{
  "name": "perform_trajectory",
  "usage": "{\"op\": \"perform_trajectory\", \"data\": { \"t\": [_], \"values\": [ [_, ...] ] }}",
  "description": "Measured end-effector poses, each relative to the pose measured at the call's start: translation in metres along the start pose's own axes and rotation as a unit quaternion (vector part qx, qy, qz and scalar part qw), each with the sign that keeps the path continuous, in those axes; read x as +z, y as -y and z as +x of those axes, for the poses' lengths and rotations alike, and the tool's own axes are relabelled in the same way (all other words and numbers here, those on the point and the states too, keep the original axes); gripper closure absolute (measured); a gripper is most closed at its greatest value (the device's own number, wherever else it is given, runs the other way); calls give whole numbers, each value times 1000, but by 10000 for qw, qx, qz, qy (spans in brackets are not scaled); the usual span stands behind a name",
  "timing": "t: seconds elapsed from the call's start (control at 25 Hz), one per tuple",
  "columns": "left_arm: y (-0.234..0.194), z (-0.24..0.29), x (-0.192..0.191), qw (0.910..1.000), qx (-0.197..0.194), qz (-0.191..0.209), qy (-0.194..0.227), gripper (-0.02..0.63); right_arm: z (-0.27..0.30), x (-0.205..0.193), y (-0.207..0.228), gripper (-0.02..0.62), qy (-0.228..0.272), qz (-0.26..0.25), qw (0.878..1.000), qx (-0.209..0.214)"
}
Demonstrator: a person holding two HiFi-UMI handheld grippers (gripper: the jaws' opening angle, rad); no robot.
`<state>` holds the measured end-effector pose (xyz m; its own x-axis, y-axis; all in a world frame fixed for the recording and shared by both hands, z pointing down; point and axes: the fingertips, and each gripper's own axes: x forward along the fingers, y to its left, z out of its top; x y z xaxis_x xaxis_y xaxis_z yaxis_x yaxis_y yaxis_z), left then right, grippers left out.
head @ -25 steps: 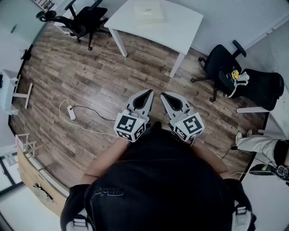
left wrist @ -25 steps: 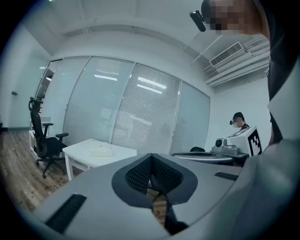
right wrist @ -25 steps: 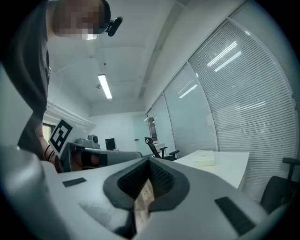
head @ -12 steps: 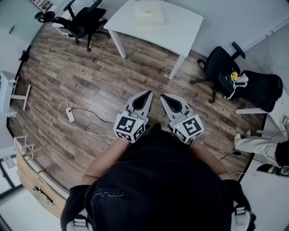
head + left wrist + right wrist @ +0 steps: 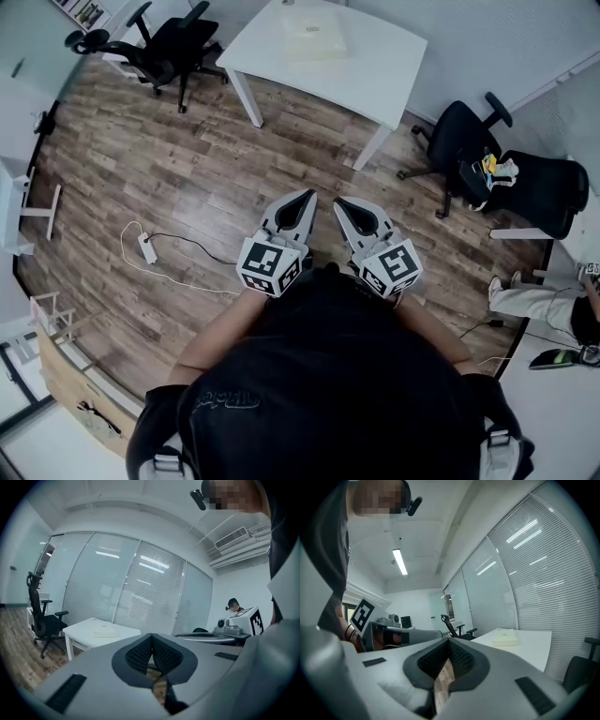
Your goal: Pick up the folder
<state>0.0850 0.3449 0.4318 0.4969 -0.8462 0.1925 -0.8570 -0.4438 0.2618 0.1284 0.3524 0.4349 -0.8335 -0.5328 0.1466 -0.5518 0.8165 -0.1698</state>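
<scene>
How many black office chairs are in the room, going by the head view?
3. One chair stands at top left beside the white table; a second chair and a third chair sit together at the right. More may be hidden behind the person.

- The person is wearing a black top (image 5: 328, 375) with faint dark lettering across it.
- Grey buckled straps (image 5: 165, 461) are sitting at the outer edges of the black top.
- Just ahead of the black top, the left claw (image 5: 308, 192) and right claw (image 5: 338, 201) are showing light grey, tapering shells lined with black ribbed pads (image 5: 139, 654).
- Between each claw and the black top, a white cube (image 5: 272, 265) is bearing black square markers.
- Dark rectangular slots (image 5: 65, 693) are marking the shells.
</scene>
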Motion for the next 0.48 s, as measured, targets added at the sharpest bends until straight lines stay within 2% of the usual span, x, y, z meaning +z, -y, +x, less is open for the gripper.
{"op": "perform_trajectory", "data": {
  "t": [0.32, 0.48],
  "values": [
    [-62, 12, 43, 9996, -165, 71, 199, 594, 65, 28, 7, 574, 32, -102, 9999, -134],
    [-87, 12, 49, 9995, -257, 99, 143, 594, 89, 32, 8, 574, 48, -20, 9996, -263]
  ]
}}
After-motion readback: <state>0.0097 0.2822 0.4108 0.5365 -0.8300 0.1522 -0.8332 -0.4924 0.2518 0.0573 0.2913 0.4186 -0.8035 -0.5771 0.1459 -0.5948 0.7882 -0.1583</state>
